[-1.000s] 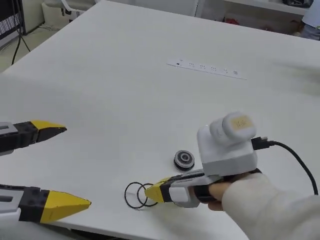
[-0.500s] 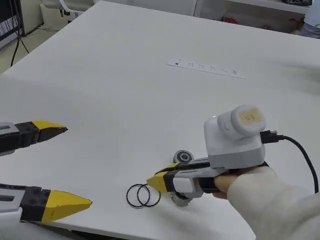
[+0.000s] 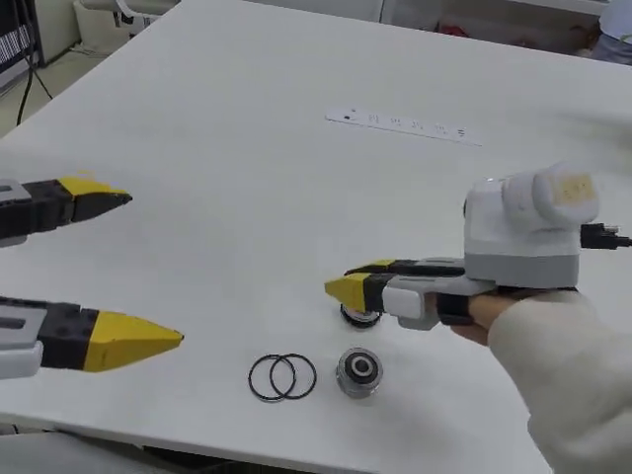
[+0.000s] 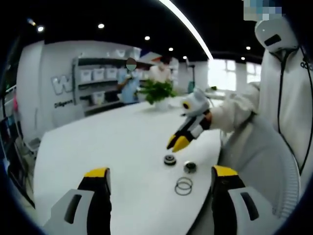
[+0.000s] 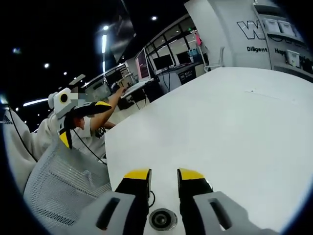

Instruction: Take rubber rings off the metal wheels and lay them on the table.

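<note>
- Table [image 3: 247, 148], white, holds the parts.
- Left gripper [image 3: 155, 271]: jaws wide apart, empty, at the table's left.
- Right gripper [image 3: 341, 282]: jaws narrowly apart, empty, above one metal wheel [image 3: 357, 317].
- Second wheel [image 3: 359, 373] lies beside two overlapping rubber rings [image 3: 282, 377] near the front edge.

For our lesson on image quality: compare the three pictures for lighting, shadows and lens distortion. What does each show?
Head view: soft light; the rubber rings and the nearer wheel are sharp, with faint shadows on the table. Left gripper view: fisheye bends the ceiling light strip; the windows are washed out. Right gripper view: same bending; the other wheel, close by its jaws, looks soft.
</note>
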The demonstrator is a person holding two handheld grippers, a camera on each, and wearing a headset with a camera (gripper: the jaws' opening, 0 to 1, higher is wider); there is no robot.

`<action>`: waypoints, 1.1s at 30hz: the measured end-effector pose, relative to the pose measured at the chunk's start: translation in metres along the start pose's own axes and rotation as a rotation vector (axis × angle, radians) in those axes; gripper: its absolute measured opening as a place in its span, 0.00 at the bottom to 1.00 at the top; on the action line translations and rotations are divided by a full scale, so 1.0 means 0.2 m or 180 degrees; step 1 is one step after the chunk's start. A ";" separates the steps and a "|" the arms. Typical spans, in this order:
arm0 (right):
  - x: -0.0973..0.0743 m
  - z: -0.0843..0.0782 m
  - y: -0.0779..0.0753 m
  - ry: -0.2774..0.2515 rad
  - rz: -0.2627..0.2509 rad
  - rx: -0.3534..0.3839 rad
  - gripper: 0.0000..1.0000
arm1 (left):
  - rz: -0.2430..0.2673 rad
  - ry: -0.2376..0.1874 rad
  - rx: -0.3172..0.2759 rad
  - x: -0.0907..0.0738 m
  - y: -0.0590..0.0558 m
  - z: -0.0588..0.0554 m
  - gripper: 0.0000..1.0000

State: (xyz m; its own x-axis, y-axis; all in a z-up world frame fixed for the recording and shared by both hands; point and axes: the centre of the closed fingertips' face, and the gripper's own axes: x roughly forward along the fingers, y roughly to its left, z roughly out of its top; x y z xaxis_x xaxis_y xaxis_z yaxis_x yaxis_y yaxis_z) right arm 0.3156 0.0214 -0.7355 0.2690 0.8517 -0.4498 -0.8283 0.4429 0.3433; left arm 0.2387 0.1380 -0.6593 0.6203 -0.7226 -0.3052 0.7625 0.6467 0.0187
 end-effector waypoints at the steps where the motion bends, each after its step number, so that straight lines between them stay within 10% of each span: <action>1: -0.01 0.01 -0.01 -0.0023 -0.0016 0.0001 0.19 | -0.0006 -0.0014 0.0023 0.01 0.01 0.02 0.86; 23: -0.14 0.00 -0.23 -0.0165 -0.0260 -0.0150 0.19 | -0.0438 -0.0138 0.0607 0.31 0.03 0.35 0.84; 33: -0.12 -0.10 -0.23 0.0055 -0.0148 -0.0189 0.21 | -0.0679 -0.0132 0.0658 0.51 -0.01 0.36 0.78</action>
State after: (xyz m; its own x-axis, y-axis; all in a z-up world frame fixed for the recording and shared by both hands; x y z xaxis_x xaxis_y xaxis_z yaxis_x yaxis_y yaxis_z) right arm 0.3377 -0.0260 -0.7576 0.2998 0.8254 -0.4783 -0.8429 0.4640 0.2724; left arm 0.3136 0.0454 -0.6225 0.4458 -0.8488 -0.2841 0.8951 0.4188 0.1532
